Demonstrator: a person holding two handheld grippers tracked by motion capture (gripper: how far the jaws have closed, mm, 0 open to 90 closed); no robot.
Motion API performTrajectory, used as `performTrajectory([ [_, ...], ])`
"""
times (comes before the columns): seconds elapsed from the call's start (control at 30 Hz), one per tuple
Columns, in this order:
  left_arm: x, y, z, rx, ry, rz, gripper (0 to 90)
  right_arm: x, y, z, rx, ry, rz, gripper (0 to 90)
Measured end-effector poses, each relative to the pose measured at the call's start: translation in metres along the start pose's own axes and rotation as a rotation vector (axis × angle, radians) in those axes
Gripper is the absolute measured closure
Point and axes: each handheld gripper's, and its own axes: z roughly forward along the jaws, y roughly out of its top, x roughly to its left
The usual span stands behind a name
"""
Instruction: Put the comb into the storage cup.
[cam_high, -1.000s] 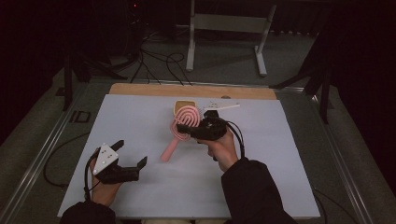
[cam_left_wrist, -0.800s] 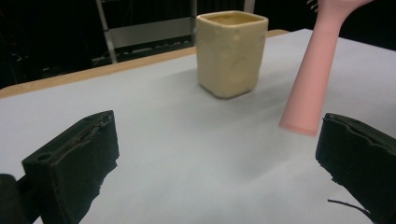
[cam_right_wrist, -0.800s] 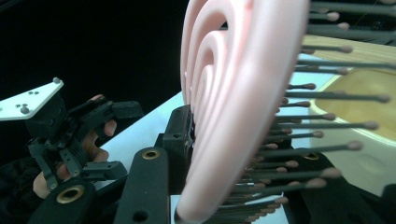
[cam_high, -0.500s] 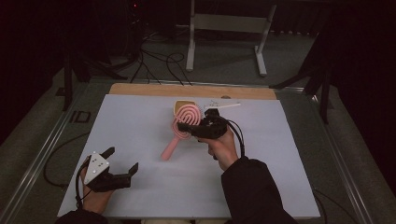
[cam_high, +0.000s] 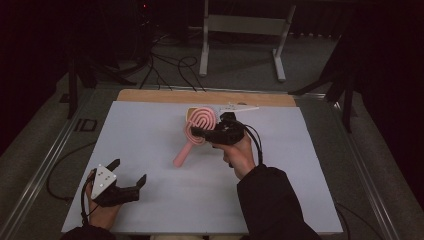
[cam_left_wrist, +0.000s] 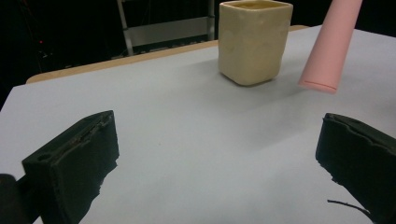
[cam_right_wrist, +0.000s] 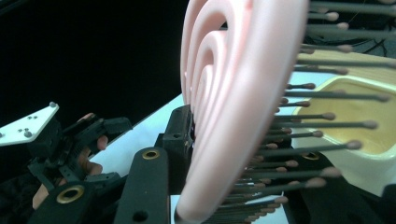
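A person sits at the near edge of a table covered by a pale grey-white sheet (cam_high: 150, 135), holding a black two-jaw gripper in each hand.

The right gripper (cam_high: 200, 133) is near the middle of the table, toward the far side. Its jaws are clamped on the head of a pink plastic hairbrush with a ringed, oval head and dark bristles (cam_high: 200, 125). In the high view the brush head stands tilted up at the gripper, and its straight pink handle (cam_high: 182, 155) slopes down and toward the near left, its end close to the sheet. In the right gripper view the brush head (cam_right_wrist: 233, 112) fills the centre, pinched between the two black jaws, with its bristles pointing right.

Just behind the brush head, on the far side, stands a cream-yellow square ceramic cup (cam_high: 192, 112), upright. In the left gripper view the cup (cam_left_wrist: 254, 39) is at the far centre and the round end of the pink handle (cam_left_wrist: 329, 46) hangs just right of it, slightly above the sheet. A thin white object lies just beyond and right of the cup; it is too small to identify.

The left gripper (cam_high: 128, 175) is at the near left corner of the table, well apart from the brush. Its jaws stand wide open with nothing between them, seen over bare sheet.
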Motion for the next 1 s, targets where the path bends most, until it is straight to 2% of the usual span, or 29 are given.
performTrajectory([
  [0.13, -0.001, 0.0, -0.001, -0.012, 0.002, -0.004, 0.1, -0.001, 0.004, 0.0, -0.008, -0.005, 0.005, 63.7],
  [0.4, 0.0, -0.001, 0.003, -0.006, 0.013, -0.009, 0.0, -0.002, 0.011, -0.002, -0.023, -0.013, 0.008, 63.7],
  [0.6, 0.001, -0.001, 0.003, -0.006, 0.034, -0.012, 0.1, -0.003, 0.019, -0.004, -0.036, -0.015, 0.008, 63.7],
  [1.0, -0.001, -0.001, 0.004, -0.006, 0.038, -0.004, 0.1, -0.004, 0.028, -0.003, -0.037, -0.029, 0.007, 63.7],
])
